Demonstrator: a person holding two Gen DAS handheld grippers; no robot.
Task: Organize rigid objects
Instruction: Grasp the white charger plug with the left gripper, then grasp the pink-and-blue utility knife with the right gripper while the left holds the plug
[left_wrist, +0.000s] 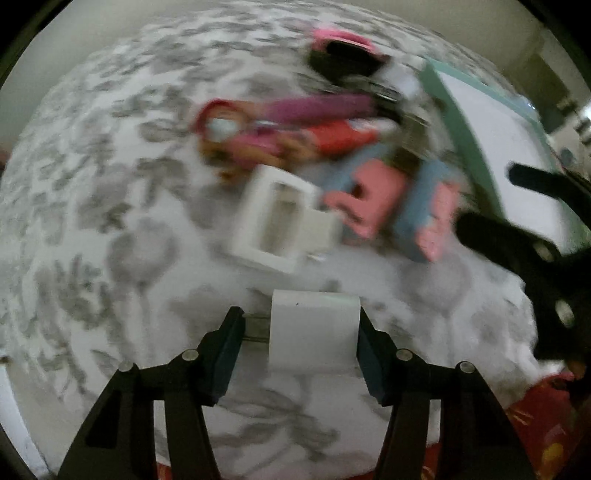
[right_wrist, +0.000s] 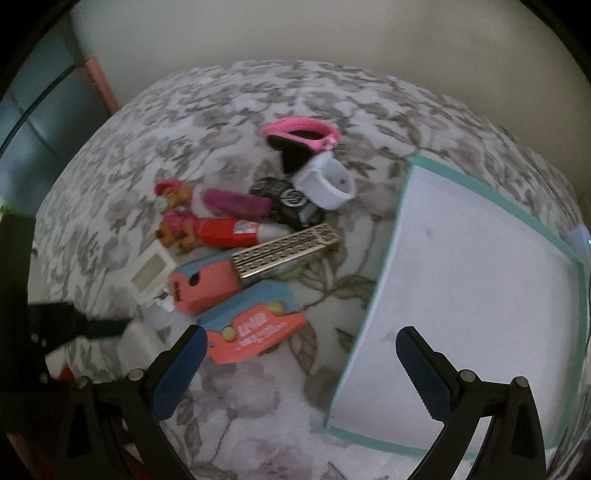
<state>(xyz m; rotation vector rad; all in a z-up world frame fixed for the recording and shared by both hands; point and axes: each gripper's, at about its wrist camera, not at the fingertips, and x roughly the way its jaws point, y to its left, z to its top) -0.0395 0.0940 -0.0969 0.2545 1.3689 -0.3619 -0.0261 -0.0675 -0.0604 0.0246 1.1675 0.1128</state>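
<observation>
White plug adapter (left_wrist: 314, 330) sits clamped in the left gripper (left_wrist: 301, 341) above the floral bedspread (left_wrist: 110, 221), near the toy pile (left_wrist: 314, 147).
Right gripper (right_wrist: 301, 373) gapes wide, straddling the teal-rimmed box lid's (right_wrist: 373, 306) near edge; its white floor lies bare.

Left tongs (left_wrist: 301, 332) clamped, right tongs (right_wrist: 301, 363) spread wide

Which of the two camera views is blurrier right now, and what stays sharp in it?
Left wrist view: heavy motion smear across the toy pile and the tray; the left gripper and its white block stay sharp. Right wrist view: dim, only slightly soft, edges bent by fisheye.
</observation>
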